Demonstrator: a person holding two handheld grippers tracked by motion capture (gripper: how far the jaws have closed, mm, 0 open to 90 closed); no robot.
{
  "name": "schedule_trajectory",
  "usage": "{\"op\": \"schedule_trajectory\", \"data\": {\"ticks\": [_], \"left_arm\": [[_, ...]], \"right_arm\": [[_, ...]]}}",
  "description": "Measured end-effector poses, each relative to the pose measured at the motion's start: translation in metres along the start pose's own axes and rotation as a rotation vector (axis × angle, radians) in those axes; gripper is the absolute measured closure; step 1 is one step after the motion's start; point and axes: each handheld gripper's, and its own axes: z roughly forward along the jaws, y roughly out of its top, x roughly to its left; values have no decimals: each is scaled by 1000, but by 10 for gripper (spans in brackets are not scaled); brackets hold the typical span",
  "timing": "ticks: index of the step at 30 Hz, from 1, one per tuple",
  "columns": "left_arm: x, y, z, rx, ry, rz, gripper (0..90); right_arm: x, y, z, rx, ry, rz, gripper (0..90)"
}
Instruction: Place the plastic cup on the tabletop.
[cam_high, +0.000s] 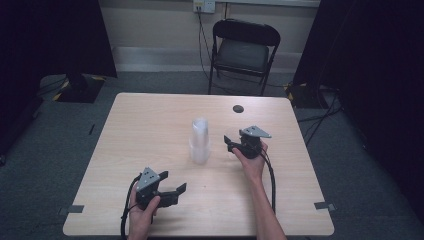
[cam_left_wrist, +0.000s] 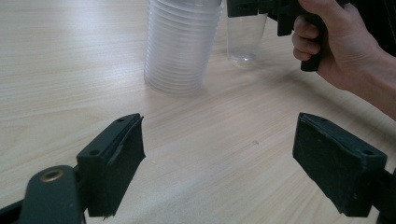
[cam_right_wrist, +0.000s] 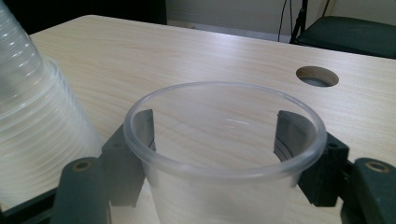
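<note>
A tall stack of clear plastic cups (cam_high: 199, 141) stands rim-down in the middle of the wooden table (cam_high: 145, 120); it also rises ahead in the left gripper view (cam_left_wrist: 180, 46) and at the left edge of the right gripper view (cam_right_wrist: 32, 121). Just right of the stack, a single clear cup (cam_high: 230, 143) (cam_left_wrist: 243, 35) (cam_right_wrist: 224, 154) stands upright on the table. My right gripper (cam_high: 230, 144) (cam_right_wrist: 217, 133) is closed on this cup, one jaw against each side near the rim. My left gripper (cam_high: 174, 182) (cam_left_wrist: 219, 163) is open near the front edge, with bare table between its jaws.
A round cable hole (cam_high: 238, 108) (cam_right_wrist: 317, 76) sits in the table's far right part. A black folding chair (cam_high: 245, 50) stands beyond the far edge. Dark curtains hang at both sides, and cables run along the floor.
</note>
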Motion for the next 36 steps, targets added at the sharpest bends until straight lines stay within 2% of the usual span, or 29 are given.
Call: {"op": "schedule_trajectory", "data": {"ticks": [12,16,26,29,31,36], "left_arm": [[0,0,2,3,2,-12,165],[1,1,1,3,2,-4,165],[2,1,1,6,24,-13,165],[4,1,-1,8,51,-8,166],[6,0,-2,5,53,-15,166],[7,0,-3,0,58,-18,166]], "right_arm": [[1,-7,-12,8,3,-1,292],[2,-8,-15,12,2,-4,291],[4,-10,-18,25,-6,-22,289],[4,-11,-18,26,-5,-15,285],[4,-11,-18,30,-3,-17,281],[4,-16,-15,60,8,14,234]]}}
